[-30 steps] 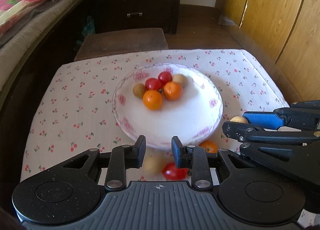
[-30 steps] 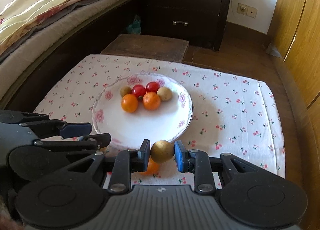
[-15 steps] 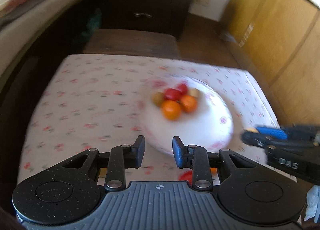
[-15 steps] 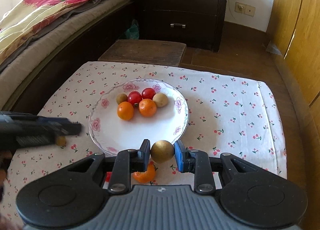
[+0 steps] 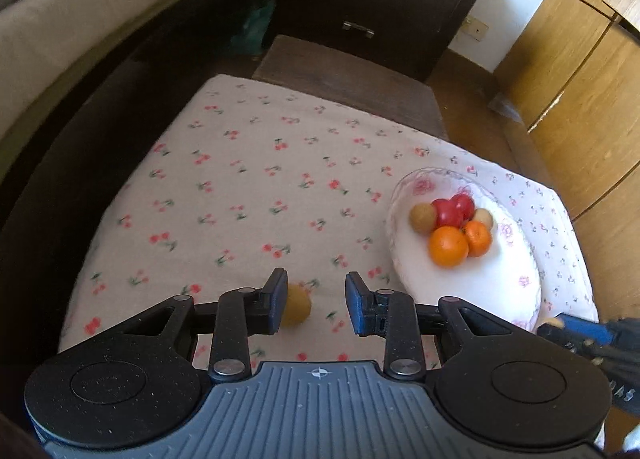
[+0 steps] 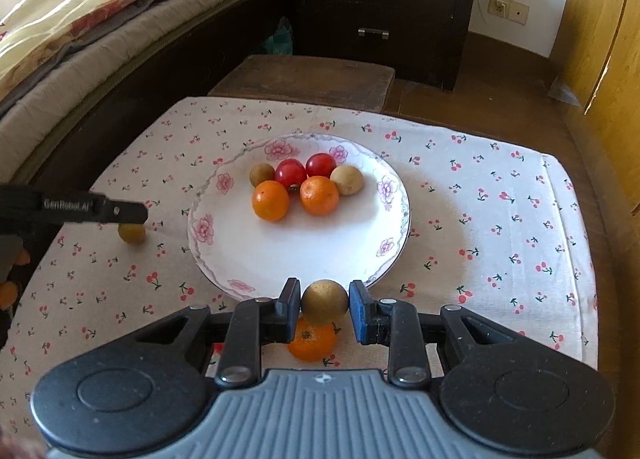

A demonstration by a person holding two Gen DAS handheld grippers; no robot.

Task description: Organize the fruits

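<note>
A white flowered plate on the cherry-print cloth holds two oranges, two red tomatoes and two brown fruits. My right gripper hovers at the plate's near rim, shut on a round brown fruit. Beneath it a mandarin lies on the cloth. My left gripper hangs over the cloth left of the plate, jaws apart. A loose brown fruit lies on the cloth below it, beside the left finger and not gripped. The right wrist view shows this fruit under the left gripper's tip.
A bed with blankets runs along the left side. Behind the table are a low wooden stool and a dark drawer chest. Wooden cupboards stand to the right. Small orange fruits show at the cloth's left edge.
My left gripper has swung left, away from the plate's near rim, and now sits over the loose brown fruit. Its jaws stand slightly wider. The right gripper has kept still with its fruit.
</note>
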